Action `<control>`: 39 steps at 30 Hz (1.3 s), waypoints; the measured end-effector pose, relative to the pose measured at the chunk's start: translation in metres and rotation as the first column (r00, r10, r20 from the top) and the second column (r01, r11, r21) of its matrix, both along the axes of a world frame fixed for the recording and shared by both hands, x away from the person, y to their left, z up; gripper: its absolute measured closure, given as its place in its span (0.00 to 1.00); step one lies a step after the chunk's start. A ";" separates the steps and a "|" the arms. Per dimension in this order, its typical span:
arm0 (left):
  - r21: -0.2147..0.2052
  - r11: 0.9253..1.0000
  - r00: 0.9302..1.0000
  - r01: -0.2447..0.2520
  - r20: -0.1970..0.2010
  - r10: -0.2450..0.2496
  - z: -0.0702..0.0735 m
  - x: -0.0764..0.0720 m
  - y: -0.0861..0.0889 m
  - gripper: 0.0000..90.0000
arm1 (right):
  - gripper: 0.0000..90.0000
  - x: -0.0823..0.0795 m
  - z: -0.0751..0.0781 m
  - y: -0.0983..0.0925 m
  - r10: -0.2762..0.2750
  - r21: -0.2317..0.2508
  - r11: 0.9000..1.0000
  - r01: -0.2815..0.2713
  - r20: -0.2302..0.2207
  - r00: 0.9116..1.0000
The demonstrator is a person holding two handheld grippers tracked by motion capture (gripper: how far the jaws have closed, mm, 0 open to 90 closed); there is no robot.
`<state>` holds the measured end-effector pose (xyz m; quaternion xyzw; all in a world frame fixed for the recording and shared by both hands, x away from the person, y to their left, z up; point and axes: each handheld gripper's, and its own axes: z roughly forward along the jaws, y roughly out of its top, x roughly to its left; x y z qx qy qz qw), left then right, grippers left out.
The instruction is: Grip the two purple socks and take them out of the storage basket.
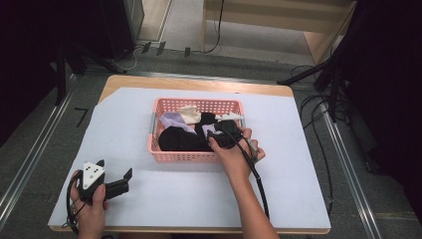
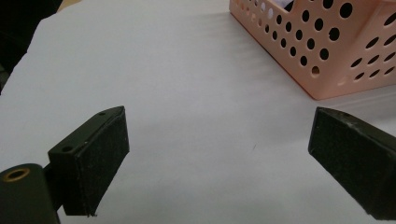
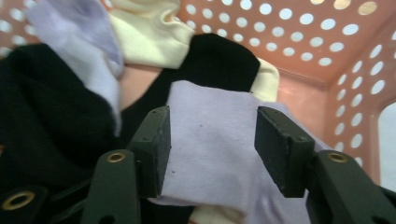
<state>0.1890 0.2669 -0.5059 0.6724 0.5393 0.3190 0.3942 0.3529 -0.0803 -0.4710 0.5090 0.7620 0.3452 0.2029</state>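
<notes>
A pink perforated basket (image 1: 158, 154) stands mid-table and holds black, lilac and cream cloths. My right gripper (image 1: 220, 130) reaches down into the basket's right half. Its jaws stand open on either side of a lilac cloth (image 3: 212, 140), with a black cloth (image 3: 42, 116) to the left and a cream cloth (image 3: 149, 42) behind. My left gripper (image 1: 115, 174) rests low over the white table sheet (image 1: 189, 194) at the front left, jaws wide open with nothing between them. The basket's corner (image 2: 327, 60) shows ahead of it to the right.
The white sheet (image 2: 187, 84) covers a wooden table whose far edge (image 1: 199, 83) shows. Cables (image 1: 318, 124) and dark stands lie on the floor to the right. A cable (image 1: 254, 174) trails from my right gripper along the forearm.
</notes>
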 end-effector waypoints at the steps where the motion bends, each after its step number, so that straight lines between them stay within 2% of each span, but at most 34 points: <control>1: -0.001 1.000 1.000 0.000 0.000 0.000 0.000 0.000 0.000 0.07 | 0.50 0.001 0.000 0.001 0.005 0.005 1.000 -0.005 -0.013 1.000; 3: 0.000 1.000 1.000 0.000 -0.001 0.000 0.000 0.000 0.000 0.07 | 0.52 0.004 -0.002 0.006 0.017 -0.014 1.000 -0.019 -0.092 0.996; 4: 0.001 1.000 1.000 0.001 -0.002 -0.001 0.000 0.000 0.000 0.07 | 0.52 0.004 -0.002 0.006 0.017 -0.014 1.000 -0.019 -0.092 0.996; 5: 0.001 1.000 1.000 0.001 -0.002 -0.001 0.000 0.000 0.000 0.07 | 0.53 0.006 -0.003 0.006 0.024 -0.003 1.000 -0.025 -0.132 0.991; 7: 0.000 1.000 1.000 0.000 -0.002 0.000 0.000 0.000 0.000 0.07 | 0.55 0.008 -0.004 0.006 0.017 -0.002 1.000 -0.017 -0.165 0.986; 8: 0.000 1.000 1.000 0.000 -0.001 0.000 0.000 0.000 0.000 0.07 | 0.58 0.008 -0.004 0.006 0.014 -0.006 1.000 -0.015 -0.176 0.984; 9: -0.001 1.000 1.000 -0.001 -0.002 0.001 0.000 0.000 0.000 0.07 | 0.70 0.009 -0.006 0.006 0.021 -0.042 0.999 -0.030 -0.203 0.979; 10: -0.001 1.000 1.000 -0.001 -0.002 0.001 0.000 0.000 0.000 0.07 | 0.75 0.009 -0.007 0.006 0.026 -0.060 0.997 -0.040 -0.213 0.977; 11: -0.004 1.000 1.000 -0.002 -0.001 0.002 0.000 0.000 0.000 0.07 | 0.75 0.009 -0.007 0.006 0.026 -0.060 0.997 -0.040 -0.213 0.977; 12: -0.004 1.000 1.000 -0.002 -0.001 0.002 0.000 0.000 0.000 0.07 | 0.88 0.010 -0.007 0.005 0.040 -0.063 0.996 -0.055 -0.219 0.975; 13: -0.006 1.000 1.000 -0.002 -0.002 0.002 0.000 0.000 0.000 0.07 | 0.88 0.010 -0.007 0.005 0.040 -0.063 0.996 -0.055 -0.219 0.975; 14: -0.004 1.000 1.000 0.000 -0.006 0.000 0.000 0.000 0.000 0.07 | 0.95 0.009 -0.005 0.001 0.040 -0.054 0.997 -0.052 -0.216 0.976; 16: -0.007 1.000 1.000 -0.001 -0.005 0.001 0.000 0.000 0.000 0.07 | 0.96 0.009 -0.004 -0.001 0.039 -0.037 0.998 -0.047 -0.208 0.977; 18: -0.009 1.000 1.000 -0.002 -0.004 0.002 0.000 0.000 0.000 0.07 | 0.97 0.007 0.000 -0.005 0.029 -0.007 1.000 -0.031 -0.172 0.985; 19: -0.009 1.000 1.000 -0.002 -0.004 0.002 0.000 0.000 0.000 0.07 | 0.97 0.003 0.004 -0.010 0.013 0.040 0.999 -0.007 -0.137 0.990; 20: -0.010 1.000 1.000 -0.002 -0.005 0.002 0.000 0.000 0.000 0.07 | 0.97 0.002 0.006 -0.013 0.008 0.056 0.998 -0.002 -0.115 0.993; 21: -0.009 1.000 1.000 -0.001 -0.006 0.001 0.000 0.000 0.000 0.07 | 0.97 0.002 0.006 -0.013 0.008 0.056 0.998 -0.002 -0.115 0.993; 22: -0.009 1.000 1.000 -0.001 -0.006 0.001 0.000 0.001 0.000 0.07 | 0.97 0.000 0.009 -0.015 0.008 0.066 0.998 -0.002 -0.094 0.996; 24: -0.009 1.000 1.000 -0.002 -0.007 0.002 0.000 0.001 0.000 0.07 | 0.97 -0.003 0.014 -0.018 0.006 0.072 0.997 -0.004 -0.029 1.000; 26: -0.008 1.000 1.000 -0.002 -0.006 0.001 0.000 0.001 0.000 0.07 | 0.97 -0.007 0.020 -0.022 0.008 0.096 0.995 -0.011 0.033 0.999; 29: -0.006 1.000 1.000 -0.002 -0.006 0.002 0.000 0.001 0.000 0.07 | 0.97 -0.013 0.028 -0.027 0.012 0.135 0.990 -0.031 0.137 0.991; 30: -0.002 1.000 1.000 -0.001 -0.007 0.001 0.000 0.001 0.000 0.07 | 0.97 -0.016 0.032 -0.031 0.011 0.170 0.984 -0.048 0.210 0.978; 31: -0.002 1.000 1.000 -0.001 -0.007 0.001 0.000 0.001 0.000 0.07 | 0.97 -0.016 0.032 -0.031 0.011 0.170 0.984 -0.048 0.210 0.978; 32: -0.001 1.000 1.000 -0.001 -0.009 0.001 0.000 0.000 0.000 0.07 | 0.97 -0.019 0.035 -0.035 0.002 0.201 0.978 -0.060 0.273 0.962; 33: -0.001 1.000 1.000 -0.001 -0.009 0.001 0.000 0.000 0.000 0.07 | 0.97 -0.019 0.035 -0.035 0.002 0.201 0.978 -0.060 0.273 0.962; 34: -0.001 1.000 1.000 -0.001 -0.009 0.001 0.000 0.000 0.000 0.07 | 0.97 -0.020 0.036 -0.037 -0.001 0.215 0.974 -0.069 0.306 0.952; 35: -0.002 1.000 1.000 -0.002 -0.009 0.001 0.000 0.000 0.000 0.07 | 0.97 -0.021 0.038 -0.039 -0.009 0.225 0.972 -0.071 0.337 0.941; 39: -0.003 1.000 1.000 0.000 -0.008 0.000 0.000 0.000 0.000 0.07 | 0.97 -0.026 0.046 -0.050 -0.040 0.237 0.968 -0.078 0.457 0.888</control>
